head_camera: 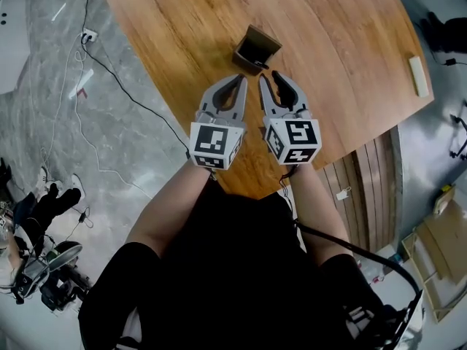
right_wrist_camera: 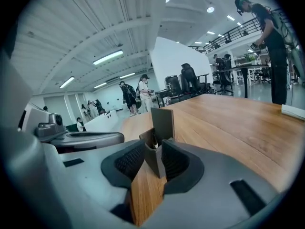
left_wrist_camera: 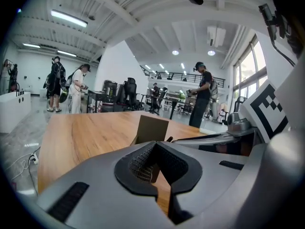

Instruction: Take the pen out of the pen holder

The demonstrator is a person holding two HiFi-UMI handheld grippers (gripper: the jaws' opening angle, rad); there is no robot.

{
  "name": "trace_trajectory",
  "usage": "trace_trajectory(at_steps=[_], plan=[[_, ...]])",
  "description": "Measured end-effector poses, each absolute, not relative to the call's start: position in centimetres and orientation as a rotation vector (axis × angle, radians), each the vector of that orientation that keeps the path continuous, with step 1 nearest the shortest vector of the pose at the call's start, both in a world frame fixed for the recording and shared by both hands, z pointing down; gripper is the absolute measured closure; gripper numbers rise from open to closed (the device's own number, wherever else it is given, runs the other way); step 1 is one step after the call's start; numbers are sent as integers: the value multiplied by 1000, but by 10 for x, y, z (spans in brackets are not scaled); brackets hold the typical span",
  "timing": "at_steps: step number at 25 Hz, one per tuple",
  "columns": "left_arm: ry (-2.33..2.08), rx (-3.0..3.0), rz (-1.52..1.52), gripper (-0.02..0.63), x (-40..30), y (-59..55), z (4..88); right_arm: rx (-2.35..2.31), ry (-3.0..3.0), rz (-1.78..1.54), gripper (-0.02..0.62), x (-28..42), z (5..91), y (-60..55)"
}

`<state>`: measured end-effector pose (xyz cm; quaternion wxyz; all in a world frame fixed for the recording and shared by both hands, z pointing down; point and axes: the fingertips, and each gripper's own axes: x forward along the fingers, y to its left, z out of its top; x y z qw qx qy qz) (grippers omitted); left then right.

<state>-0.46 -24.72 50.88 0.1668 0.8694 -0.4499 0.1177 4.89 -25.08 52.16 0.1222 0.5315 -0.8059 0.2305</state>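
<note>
The brown box-shaped pen holder (head_camera: 257,49) stands on the wooden table (head_camera: 343,42), with a tall back panel (right_wrist_camera: 163,123). In the right gripper view a dark pen end (right_wrist_camera: 153,140) shows inside its opening. My right gripper (head_camera: 268,79) is open, and the holder's near corner sits between its jaws (right_wrist_camera: 152,159). My left gripper (head_camera: 237,82) hangs just to the left of it, also open with nothing between its pads (left_wrist_camera: 157,159). The holder (left_wrist_camera: 151,129) stands a short way ahead of the left gripper.
A white bar-shaped object (head_camera: 418,75) lies near the table's right edge. The table's front edge (head_camera: 248,188) is close under my arms. A power strip (head_camera: 87,36) and cables (head_camera: 124,86) lie on the grey floor at left. People stand far off in the hall (left_wrist_camera: 78,87).
</note>
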Motion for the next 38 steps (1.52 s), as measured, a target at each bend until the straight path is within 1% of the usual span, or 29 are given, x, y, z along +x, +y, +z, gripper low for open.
trace_trajectory(at_steps=[12, 15, 26, 31, 35, 38], plan=[[-1277, 2471, 370, 606, -9, -252, 519, 1580, -2316, 603, 532, 45, 522, -272], [-1280, 2476, 371, 606, -8, -252, 518, 1576, -2319, 565, 552, 45, 520, -272], [-1313, 2478, 348, 605, -8, -258, 514, 1615, -2369, 508, 554, 54, 498, -275], [-1345, 2505, 345, 605, -11, -252, 497, 1650, -2404, 454, 554, 58, 460, -267], [-1359, 2530, 324, 605, -15, -231, 463, 1680, -2425, 388, 554, 58, 410, -243], [-1377, 2536, 308, 606, -18, -225, 451, 1693, -2436, 356, 554, 58, 390, -234]])
